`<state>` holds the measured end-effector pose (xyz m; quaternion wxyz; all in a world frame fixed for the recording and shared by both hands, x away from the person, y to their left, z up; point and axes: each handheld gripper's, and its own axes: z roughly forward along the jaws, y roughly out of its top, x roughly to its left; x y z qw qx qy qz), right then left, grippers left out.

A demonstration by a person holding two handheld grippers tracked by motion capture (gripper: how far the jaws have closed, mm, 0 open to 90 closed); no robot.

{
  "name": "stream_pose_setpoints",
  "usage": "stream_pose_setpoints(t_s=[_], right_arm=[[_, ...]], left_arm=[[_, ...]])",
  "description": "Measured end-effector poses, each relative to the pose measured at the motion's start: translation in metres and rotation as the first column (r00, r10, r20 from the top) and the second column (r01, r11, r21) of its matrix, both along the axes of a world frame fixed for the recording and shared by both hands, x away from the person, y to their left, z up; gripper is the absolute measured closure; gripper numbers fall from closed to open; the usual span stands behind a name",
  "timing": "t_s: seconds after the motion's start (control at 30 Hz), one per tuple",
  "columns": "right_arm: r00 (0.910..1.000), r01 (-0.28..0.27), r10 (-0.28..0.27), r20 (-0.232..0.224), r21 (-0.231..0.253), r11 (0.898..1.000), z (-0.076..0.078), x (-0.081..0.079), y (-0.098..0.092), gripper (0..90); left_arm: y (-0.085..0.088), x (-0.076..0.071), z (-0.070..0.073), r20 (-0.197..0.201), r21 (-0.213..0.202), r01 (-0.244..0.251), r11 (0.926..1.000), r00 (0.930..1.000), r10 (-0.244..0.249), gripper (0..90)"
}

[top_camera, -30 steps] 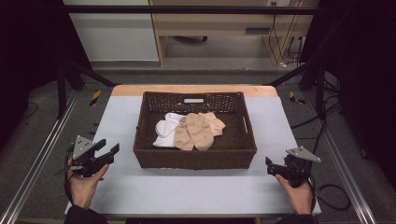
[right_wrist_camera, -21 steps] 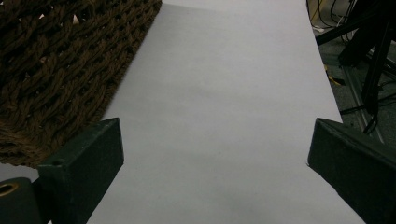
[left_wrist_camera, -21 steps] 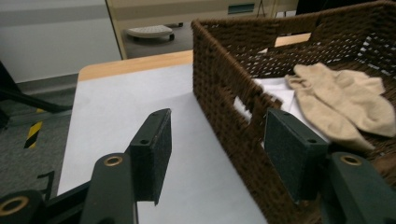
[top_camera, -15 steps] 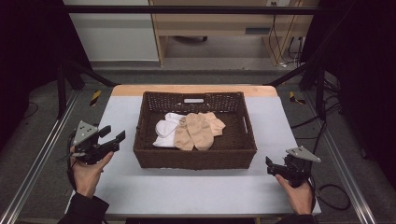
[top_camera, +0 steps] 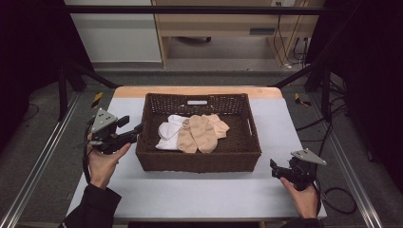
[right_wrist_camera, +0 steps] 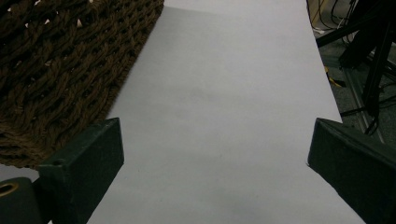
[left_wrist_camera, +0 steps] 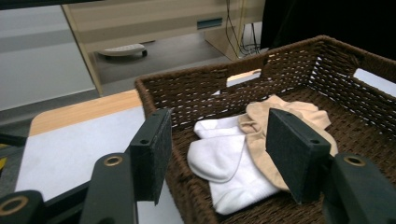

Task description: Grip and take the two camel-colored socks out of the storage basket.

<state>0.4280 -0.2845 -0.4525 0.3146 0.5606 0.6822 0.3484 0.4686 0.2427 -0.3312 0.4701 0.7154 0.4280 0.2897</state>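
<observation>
A dark brown woven basket (top_camera: pixel 247 142) stands in the middle of the grey table. Inside it lie white socks (top_camera: pixel 168 135) and beige socks (top_camera: pixel 202 133), bunched together. My left gripper (top_camera: pixel 135 132) is raised at the basket's left rim, open, pointing in over the edge. In the left gripper view the white socks (left_wrist_camera: pixel 224 161) and beige socks (left_wrist_camera: pixel 299 109) lie just beyond the open left gripper (left_wrist_camera: pixel 217 149), with the basket (left_wrist_camera: pixel 201 88) rim beneath it. My right gripper (top_camera: pixel 274 168) rests open on the table near the basket's front right corner, holding nothing.
The table (top_camera: pixel 280 118) has bare grey surface to the right of the basket and in front of it. A wooden strip (top_camera: pixel 199 90) runs along the far edge. Metal rails (top_camera: pixel 43 152) and cables flank the table. The right gripper view shows the basket's corner (right_wrist_camera: pixel 60 70) at left.
My left gripper has lifted off the table and moved right and forward to the basket's left rim. The right gripper has stayed still.
</observation>
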Motion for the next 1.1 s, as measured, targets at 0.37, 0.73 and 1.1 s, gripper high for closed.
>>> stream_pose_setpoints(t_s=[0.37,0.73,1.1], right_arm=[[1.0000,0.000,0.000,0.001,0.004,1.000,0.001,0.000,0.000,4.0],[1.0000,0.000,0.000,0.005,0.009,1.000,0.002,0.001,0.000,4.0],[1.0000,0.005,-0.005,0.001,0.001,1.000,0.001,0.002,-0.001,4.2]], left_arm=[[-0.033,0.022,0.009,-0.013,0.022,0.032,0.9992,0.9994,-0.032,40.4],[-0.067,0.048,0.014,0.004,0.053,0.063,0.9966,0.9980,-0.063,40.8],[-0.089,0.083,-0.001,-0.025,0.080,0.072,0.9942,0.9972,-0.071,44.7]])
